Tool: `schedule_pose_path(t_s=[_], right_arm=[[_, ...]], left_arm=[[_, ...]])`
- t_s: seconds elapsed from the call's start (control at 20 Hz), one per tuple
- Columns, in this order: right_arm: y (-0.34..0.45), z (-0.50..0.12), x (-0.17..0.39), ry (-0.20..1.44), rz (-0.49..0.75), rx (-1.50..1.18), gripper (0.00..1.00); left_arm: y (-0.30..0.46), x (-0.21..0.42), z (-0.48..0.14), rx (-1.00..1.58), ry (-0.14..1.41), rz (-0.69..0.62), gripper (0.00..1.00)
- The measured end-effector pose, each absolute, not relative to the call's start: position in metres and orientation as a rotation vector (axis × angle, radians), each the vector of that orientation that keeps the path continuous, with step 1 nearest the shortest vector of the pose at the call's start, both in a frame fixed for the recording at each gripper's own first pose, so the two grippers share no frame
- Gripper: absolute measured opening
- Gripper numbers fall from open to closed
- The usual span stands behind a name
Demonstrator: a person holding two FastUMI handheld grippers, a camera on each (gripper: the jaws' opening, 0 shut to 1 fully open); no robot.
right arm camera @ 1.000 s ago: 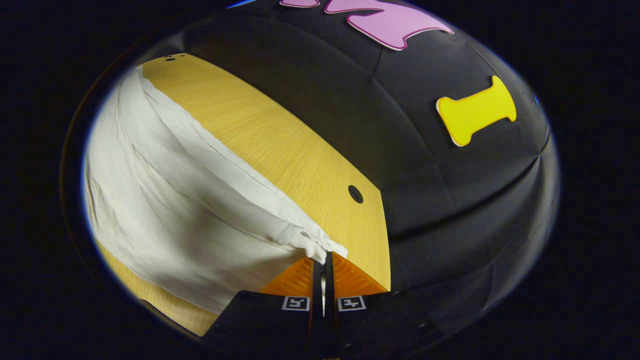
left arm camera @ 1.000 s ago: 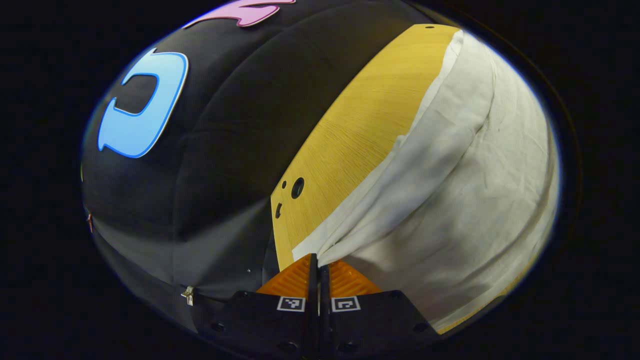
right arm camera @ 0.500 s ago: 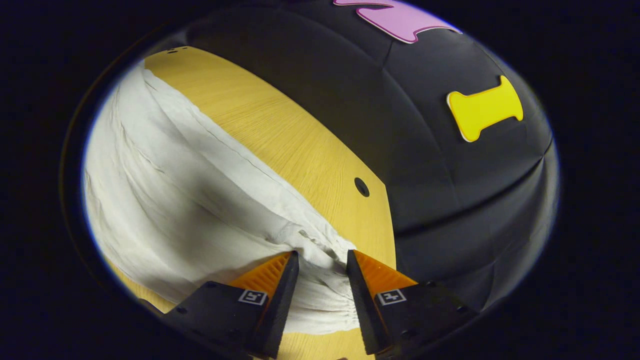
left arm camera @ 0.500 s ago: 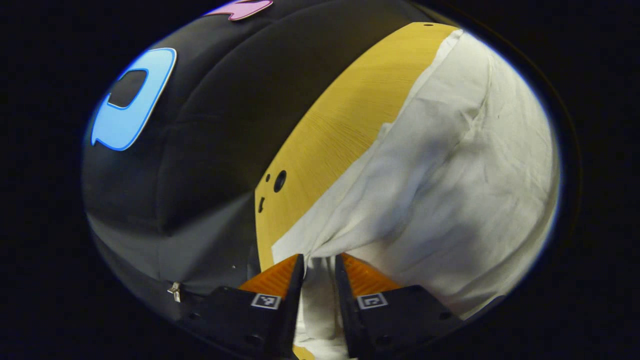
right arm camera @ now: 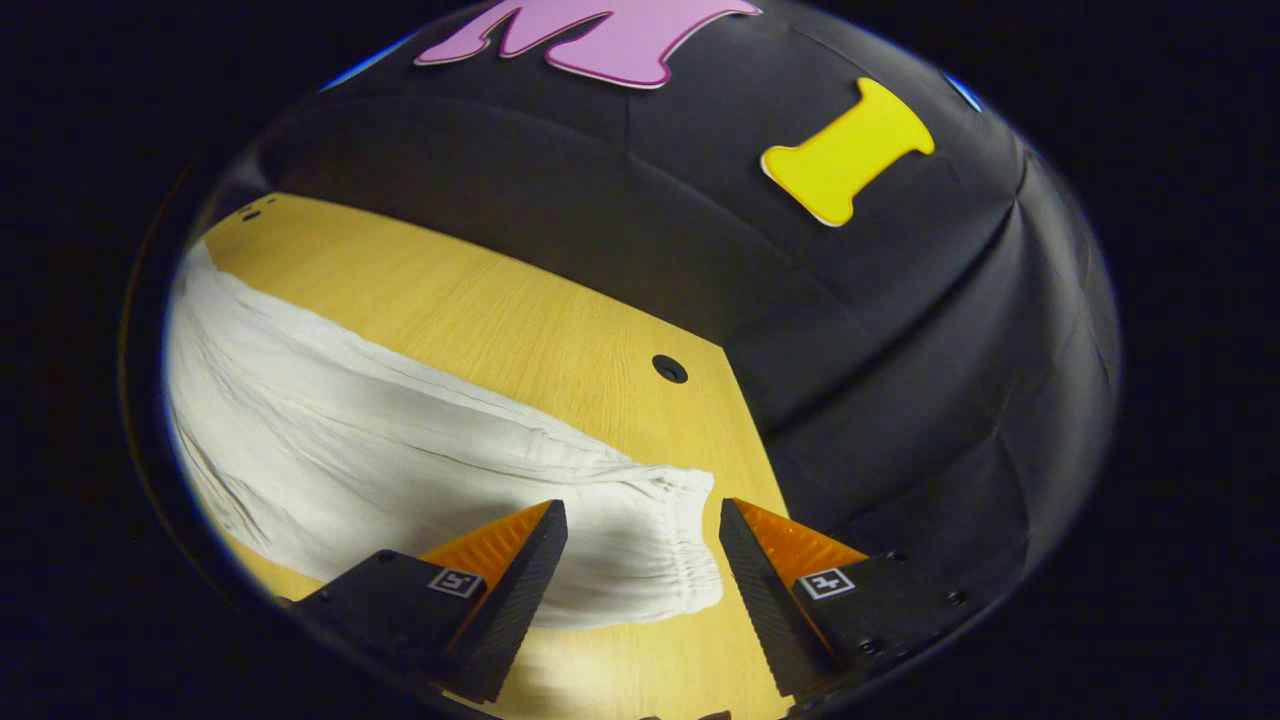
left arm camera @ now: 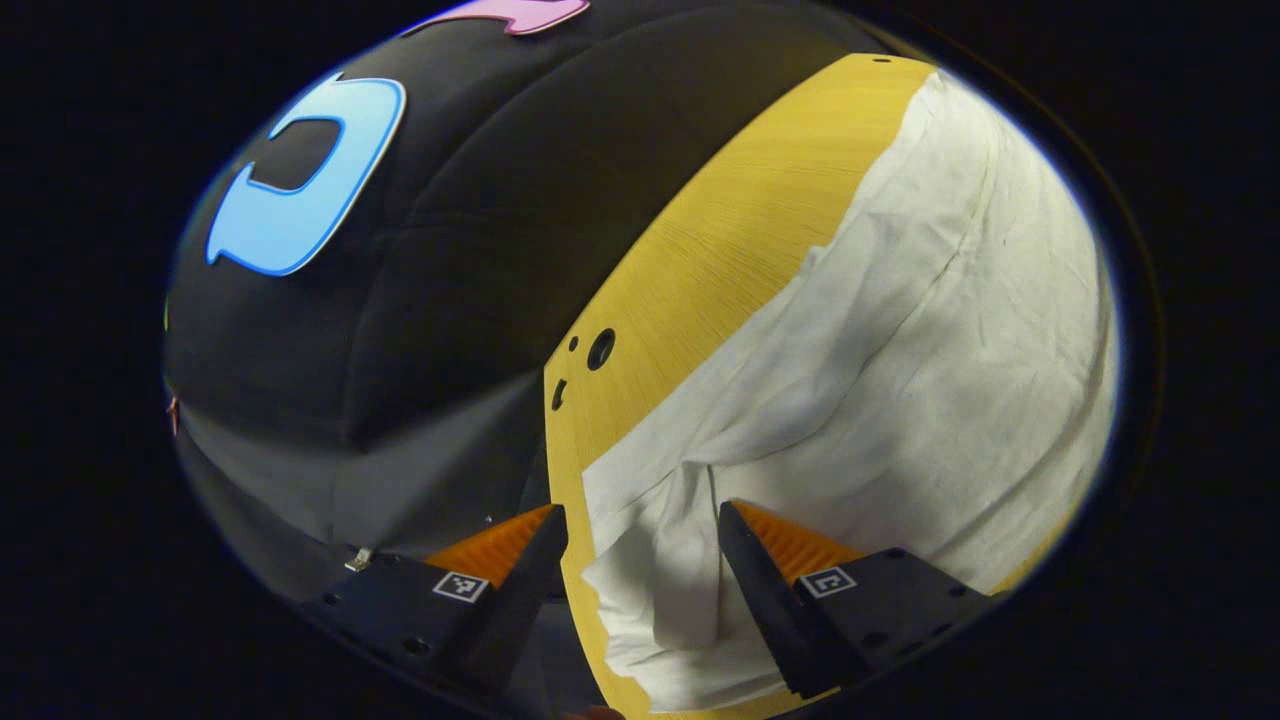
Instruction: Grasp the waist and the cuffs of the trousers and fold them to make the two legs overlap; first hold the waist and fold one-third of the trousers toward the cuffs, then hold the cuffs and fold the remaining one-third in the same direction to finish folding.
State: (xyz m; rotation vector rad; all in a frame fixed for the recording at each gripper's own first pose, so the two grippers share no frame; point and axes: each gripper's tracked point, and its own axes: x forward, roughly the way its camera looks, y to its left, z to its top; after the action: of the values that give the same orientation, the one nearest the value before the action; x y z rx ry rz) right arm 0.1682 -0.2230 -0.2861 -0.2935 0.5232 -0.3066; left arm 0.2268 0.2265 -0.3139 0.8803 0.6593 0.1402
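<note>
**A:** Trousers (left arm camera: 900,340) status? Where are they?

**B:** White, lying on the wooden table (left arm camera: 720,230). Left gripper view: cloth covers the right part of the tabletop, with a layered, creased corner near the table's edge. Right gripper view: same trousers (right arm camera: 330,460) run off to the left, and a gathered, elastic-looking end (right arm camera: 670,540) lies flat near the table's right edge. Waist or cuff, can't tell.

**A:** Left gripper (left arm camera: 640,520)?

**B:** Jaws wide apart, nothing pinched. The creased corner (left arm camera: 660,560) sits in the gap between the fingers, not touching either as far as I can see. One finger (left arm camera: 520,550) hangs past the table edge over the black cloth, the other finger (left arm camera: 770,560) is over the fabric.

**A:** Right gripper (right arm camera: 640,515)?

**B:** Also spread wide, gripping nothing. The gathered end lies between and below its fingers; contact not visible.

**A:** Table detail?

**B:** Yellow wood grain, round hole (right arm camera: 669,368) near the corner in right gripper view, bare strip beyond the trousers. Left gripper view shows small holes (left arm camera: 598,348) near its edge too. Booth wall (right arm camera: 850,330) behind, black.

**A:** Fabric flat?

**B:** Mostly. Long seam ridge down the leg, light wrinkles, bunching at the corner under the left gripper.
</note>
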Motion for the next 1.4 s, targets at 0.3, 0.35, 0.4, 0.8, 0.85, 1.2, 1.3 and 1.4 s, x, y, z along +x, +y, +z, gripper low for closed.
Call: schedule_pose_path(t_s=[0.3, 0.35, 0.4, 0.8, 0.85, 1.2, 1.3, 1.4], right_arm=[[-0.211, -0.302, 0.138, 0.529, -0.44, 0.371, 0.98], [-0.211, -0.304, 0.138, 0.524, -0.459, 0.425, 0.98], [-0.211, -0.308, 0.138, 0.518, -0.473, 0.471, 0.99], [-0.24, -0.358, 0.137, 0.582, -0.699, 0.71, 0.99], [-0.24, -0.36, 0.143, 0.58, -0.707, 0.729, 0.99], [-0.265, -0.366, 0.154, 0.572, -0.824, 0.782, 0.84], [-0.266, -0.368, 0.151, 0.614, -0.809, 0.788, 0.46], [-0.269, -0.362, 0.151, 0.601, -0.81, 0.782, 0.1]], left_arm=[[0.23, 0.191, -0.302, 0.784, 0.639, 0.151, 0.97], [0.23, 0.185, -0.301, 0.773, 0.636, 0.153, 0.97], [0.229, 0.179, -0.3, 0.757, 0.632, 0.15, 0.97], [0.215, 0.125, -0.298, 0.718, 0.644, 0.107, 0.97], [0.214, 0.119, -0.302, 0.722, 0.652, 0.103, 0.97], [0.207, 0.081, -0.326, 0.571, 0.742, 0.112, 0.97], [0.199, 0.069, -0.333, 0.427, 0.78, 0.128, 0.97], [0.187, 0.062, -0.337, 0.276, 0.806, 0.134, 0.97]])
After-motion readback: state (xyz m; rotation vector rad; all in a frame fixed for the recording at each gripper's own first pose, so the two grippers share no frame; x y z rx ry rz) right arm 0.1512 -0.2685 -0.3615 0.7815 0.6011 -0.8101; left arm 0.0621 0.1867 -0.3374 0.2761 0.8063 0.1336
